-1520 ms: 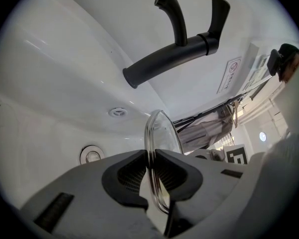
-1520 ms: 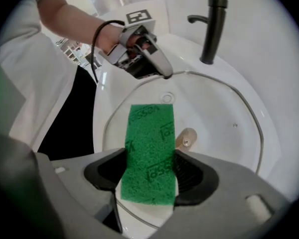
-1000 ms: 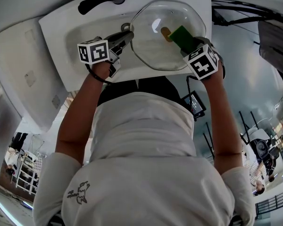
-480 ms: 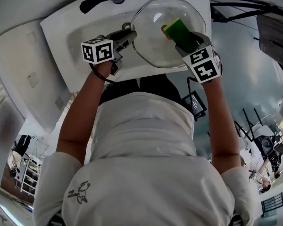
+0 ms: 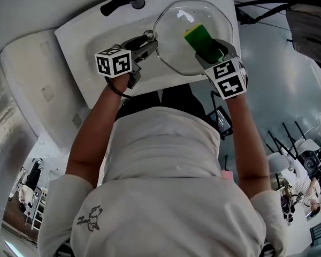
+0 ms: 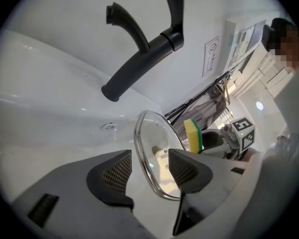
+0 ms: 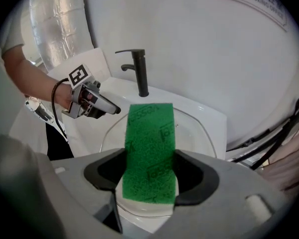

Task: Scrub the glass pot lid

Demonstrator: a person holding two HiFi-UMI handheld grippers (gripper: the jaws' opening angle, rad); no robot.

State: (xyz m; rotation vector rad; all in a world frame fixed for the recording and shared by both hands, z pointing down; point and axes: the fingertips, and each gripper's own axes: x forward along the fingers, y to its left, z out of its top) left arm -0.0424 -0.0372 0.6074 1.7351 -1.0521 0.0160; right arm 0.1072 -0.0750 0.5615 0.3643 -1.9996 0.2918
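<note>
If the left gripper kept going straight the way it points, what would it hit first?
Probably the glass pot lid: its metal rim stands between the left gripper's opening jaws, so it would meet that at once.

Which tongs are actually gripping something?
The right tongs, clamped on the green-and-yellow sponge; the left tongs are opening, loose around the glass pot lid.

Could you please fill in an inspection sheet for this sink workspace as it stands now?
Surface: white sink, with a black faucet behind the basin.
Job's things: glass pot lid over the sink; green-and-yellow sponge over its glass.
Clutter: nothing seen.
Grippers: left tool jaws opening, lid rim between them, pads off it; right tool shut on the sponge.
Cables: black cables right of the sink.
Surroundings: silver insulated duct; white wall.
</note>
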